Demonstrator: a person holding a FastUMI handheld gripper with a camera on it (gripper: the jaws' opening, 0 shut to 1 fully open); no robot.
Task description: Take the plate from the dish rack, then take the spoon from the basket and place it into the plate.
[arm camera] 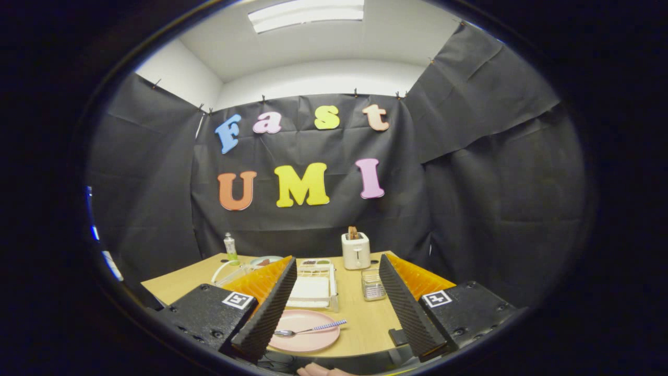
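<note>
One pink plate [305,331] lies on the worktop [365,318] with one spoon [310,329] across it, between the spread, empty fingers of the hand-held gripper [334,300]; beyond stand one dish rack [313,287], one basket [372,284], one toaster [356,250], one bottle [230,246]

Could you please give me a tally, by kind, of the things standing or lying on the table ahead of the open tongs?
Plates: 1, pink plate, between the tongs, which grip nothing
Spoons: 1, spoon, lying on the plate
Dish racks: 1, dish rack
Baskets: 1, basket
Toasters: 1, toaster
Bottles: 1, bottle
Total: 6
</note>
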